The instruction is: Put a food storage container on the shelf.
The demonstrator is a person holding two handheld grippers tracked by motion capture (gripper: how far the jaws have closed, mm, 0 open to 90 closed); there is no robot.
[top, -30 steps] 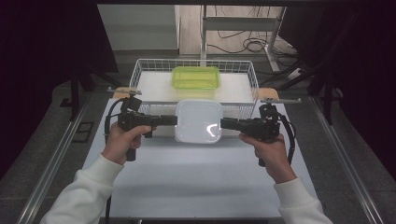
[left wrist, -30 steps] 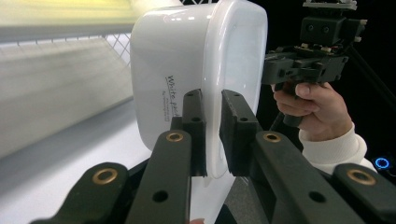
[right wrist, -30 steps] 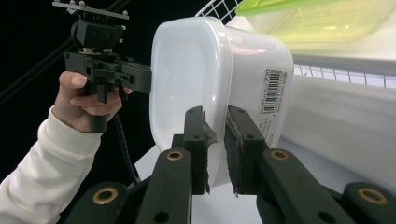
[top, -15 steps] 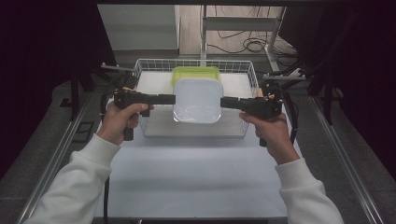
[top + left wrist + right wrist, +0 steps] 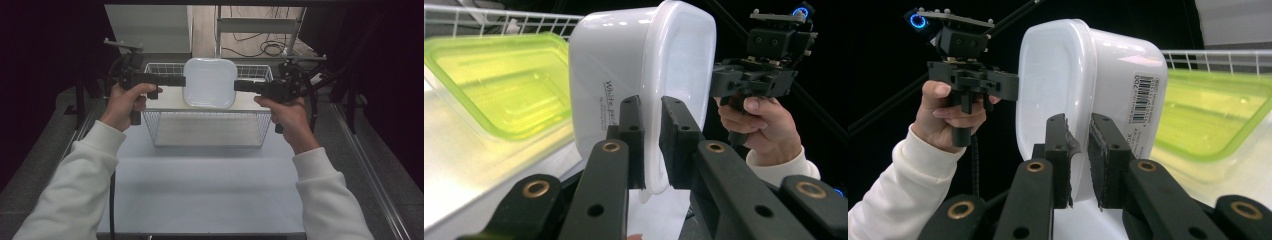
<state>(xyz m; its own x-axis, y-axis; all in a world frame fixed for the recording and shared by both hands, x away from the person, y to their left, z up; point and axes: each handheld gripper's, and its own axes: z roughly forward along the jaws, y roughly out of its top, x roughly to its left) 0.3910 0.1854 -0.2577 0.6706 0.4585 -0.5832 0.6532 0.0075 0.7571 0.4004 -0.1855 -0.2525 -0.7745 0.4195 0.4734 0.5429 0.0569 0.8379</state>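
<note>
- L gripper [image 5: 181, 80]: jaws nearly closed, clamped on left rim of white container [image 5: 210, 82]. In L gripper view [image 5: 651, 145] both pads pinch the lid edge, one pad on each side of the rim.
- R gripper [image 5: 239, 85]: same, jaws narrow, pinching the right rim. R gripper view [image 5: 1079, 160] shows pads on either side of the lid flange.
- White container: lidded, held btwn both grippers in the air, above the wire basket [image 5: 207, 127], over its rear half. High view looks onto its lid. Printed text on one side wall, barcode label [image 5: 1142, 92] on the other.
- Green-lidded container [image 5: 499, 85]: sits in the basket beyond the white one, as both gripper views show.
- Basket on white table [image 5: 200, 185], far end.
- Both hands level w/ each other, L hand [image 5: 122, 102], R hand [image 5: 287, 112], white sleeves.
</note>
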